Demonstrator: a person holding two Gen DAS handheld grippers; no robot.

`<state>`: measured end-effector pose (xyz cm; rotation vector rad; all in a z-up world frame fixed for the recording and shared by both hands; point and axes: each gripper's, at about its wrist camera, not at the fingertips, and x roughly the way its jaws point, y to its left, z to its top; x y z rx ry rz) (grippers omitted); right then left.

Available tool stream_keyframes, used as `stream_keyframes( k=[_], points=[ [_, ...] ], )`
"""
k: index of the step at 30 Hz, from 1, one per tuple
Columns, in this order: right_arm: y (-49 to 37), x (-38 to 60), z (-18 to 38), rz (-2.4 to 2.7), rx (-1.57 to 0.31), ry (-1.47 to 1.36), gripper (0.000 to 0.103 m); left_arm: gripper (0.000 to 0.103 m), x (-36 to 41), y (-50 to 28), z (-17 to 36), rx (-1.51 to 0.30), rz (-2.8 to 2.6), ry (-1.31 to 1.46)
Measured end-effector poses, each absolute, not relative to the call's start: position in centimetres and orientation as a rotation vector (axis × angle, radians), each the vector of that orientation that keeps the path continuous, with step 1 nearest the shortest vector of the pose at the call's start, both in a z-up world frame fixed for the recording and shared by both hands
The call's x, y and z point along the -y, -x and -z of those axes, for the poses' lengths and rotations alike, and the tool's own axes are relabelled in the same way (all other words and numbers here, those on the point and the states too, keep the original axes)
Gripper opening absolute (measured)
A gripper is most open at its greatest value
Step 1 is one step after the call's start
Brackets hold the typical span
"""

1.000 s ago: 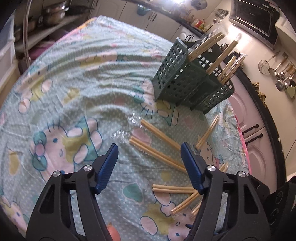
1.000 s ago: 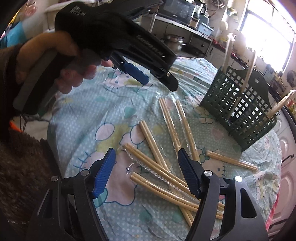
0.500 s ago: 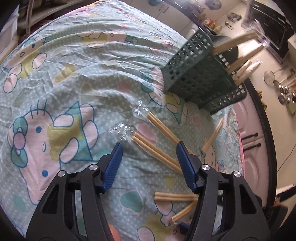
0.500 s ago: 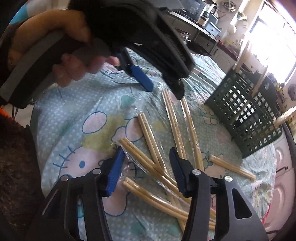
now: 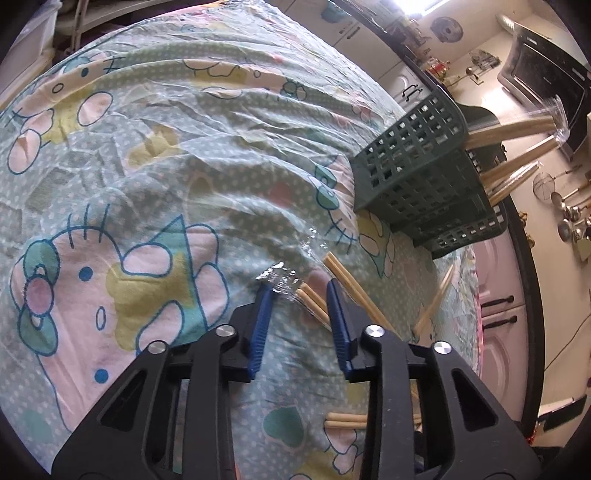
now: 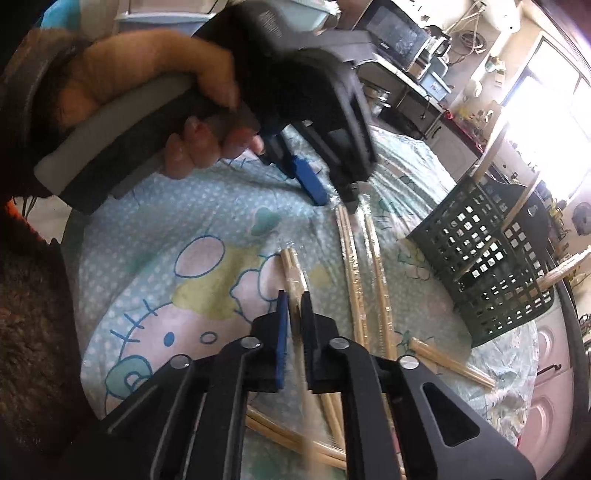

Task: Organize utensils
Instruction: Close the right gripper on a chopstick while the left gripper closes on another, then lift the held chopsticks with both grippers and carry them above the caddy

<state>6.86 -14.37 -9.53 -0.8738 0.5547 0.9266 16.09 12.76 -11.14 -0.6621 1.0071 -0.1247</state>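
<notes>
Several plastic-wrapped pairs of wooden chopsticks lie on a Hello Kitty tablecloth (image 5: 129,166). My left gripper (image 5: 299,291) is partly open, its blue fingers straddling the wrapped end of one pair (image 5: 312,301), not closed on it. My right gripper (image 6: 292,297) is closed narrow on another wrapped pair (image 6: 293,269) that lies on the cloth. A dark green lattice basket (image 5: 417,173) with several wrapped pairs standing in it sits at the far right; it also shows in the right wrist view (image 6: 487,251). The left gripper (image 6: 334,199) shows there too, low over the chopsticks' far ends.
More wrapped pairs lie on the cloth (image 6: 373,266), (image 6: 450,362), (image 5: 351,421). Kitchen cabinets (image 5: 502,332) and hanging ladles (image 5: 569,214) lie beyond the table's right edge. A microwave (image 6: 397,27) stands on a far counter.
Both grippers have come down onto the chopsticks. The left fingers have narrowed around one pair's end. The right fingers have closed from wide open onto a pair.
</notes>
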Motion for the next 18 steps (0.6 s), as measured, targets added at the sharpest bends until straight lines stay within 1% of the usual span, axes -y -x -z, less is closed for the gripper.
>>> stream_keyframes(
  k=[2, 9, 14, 18],
  points=[
    [-7.1, 14.7, 9.3, -0.914, -0.548, 0.859, 0.006, 0.016, -13.2, -16.2, 11.3, -1.005, 0.117, 0.676],
    [-8.6, 16.4, 7.5, -0.876, -0.549, 0.739, 0.006, 0.012, -14.0, -16.3, 11.7, -0.992, 0.129, 0.733],
    [-10.1, 18.1, 5.9, -0.832, -0.56, 0.635, 0.005, 0.003, -14.3, -16.4, 11.5, -0.974, 0.149, 0.737],
    [-11.5, 19.4, 4.8, -0.798, -0.574, 0.548, 0.005, 0.002, -14.3, -16.3, 10.5, -0.944, 0.174, 0.736]
  ],
)
